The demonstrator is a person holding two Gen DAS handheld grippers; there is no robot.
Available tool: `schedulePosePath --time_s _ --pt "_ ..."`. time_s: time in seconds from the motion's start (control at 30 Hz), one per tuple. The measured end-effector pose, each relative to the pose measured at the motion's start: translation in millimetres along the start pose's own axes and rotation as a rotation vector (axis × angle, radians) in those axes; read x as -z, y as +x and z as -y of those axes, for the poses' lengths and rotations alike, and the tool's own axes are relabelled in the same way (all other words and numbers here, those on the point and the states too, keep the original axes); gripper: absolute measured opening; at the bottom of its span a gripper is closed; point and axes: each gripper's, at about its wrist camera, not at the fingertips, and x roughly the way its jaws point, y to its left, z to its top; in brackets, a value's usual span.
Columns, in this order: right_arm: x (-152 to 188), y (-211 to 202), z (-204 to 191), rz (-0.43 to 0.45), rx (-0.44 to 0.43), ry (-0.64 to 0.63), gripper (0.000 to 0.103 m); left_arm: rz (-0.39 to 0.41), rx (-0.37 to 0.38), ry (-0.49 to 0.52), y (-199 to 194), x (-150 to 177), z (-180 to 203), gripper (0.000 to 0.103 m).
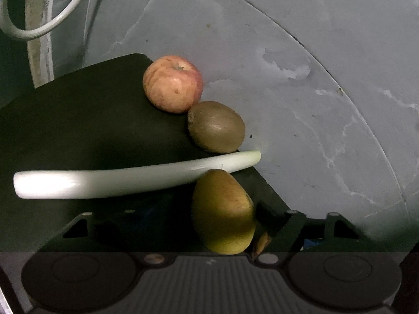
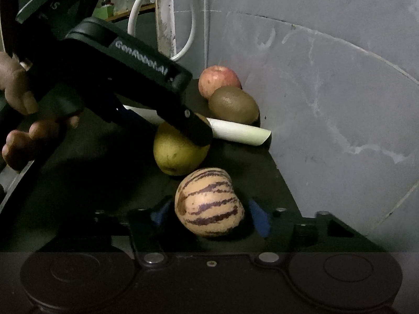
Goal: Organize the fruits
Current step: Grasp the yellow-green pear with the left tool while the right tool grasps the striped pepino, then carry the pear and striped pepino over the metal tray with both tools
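Note:
A yellow-green pear (image 1: 222, 212) lies on the dark table (image 1: 78, 120) between the fingers of my left gripper (image 1: 209, 209). The right finger (image 1: 271, 221) sits at the pear's flank. The left finger is lost in the dark, away from the fruit. From the right wrist view, one left-gripper finger (image 2: 195, 128) lies over the pear (image 2: 178, 154). A striped pepino melon (image 2: 209, 201) rests between the blue pads (image 2: 259, 219) of my right gripper (image 2: 209, 209), with narrow dark gaps on both sides. A red apple (image 1: 172, 83) and a kiwi (image 1: 216, 127) touch each other farther back.
A pale leek stalk (image 1: 117, 180) lies across the table between the pear and the kiwi. A cracked grey wall (image 1: 301, 91) runs along the table's right edge. A white cable (image 2: 138, 13) loops at the back. A person's hand (image 2: 15, 86) holds the left gripper's handle.

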Motion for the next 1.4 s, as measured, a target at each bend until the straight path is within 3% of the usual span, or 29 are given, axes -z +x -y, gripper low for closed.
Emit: schedulePosePath --time_s 0.1,0.23,0.5,0.87,1.4 --pt "0.5 -2.1 -1.2 0.008 -0.003 0.008 0.052 -0.002 0.014 -0.008 1.2 1.3 2.0 0.070" --pt "1.7 -2.0 -2.6 0.016 0.009 0.018 0.052 -0.006 0.031 -0.020 2.6 1.5 5.0 0.059" --pt "6.1 -6.3 -4.1 0.021 0.018 0.059 0.052 0.005 0.015 -0.041 1.6 5.5 8.5 0.058" --pt "25.5 -34.8 -14.9 0.012 0.019 0.122 0.051 -0.026 0.047 -0.101 -21.7 51.0 9.8 0.058" --pt "60.0 -93.6 -56.2 0.025 0.026 0.193 0.051 0.037 0.102 -0.231 -101.9 121.3 -2.6 0.058"
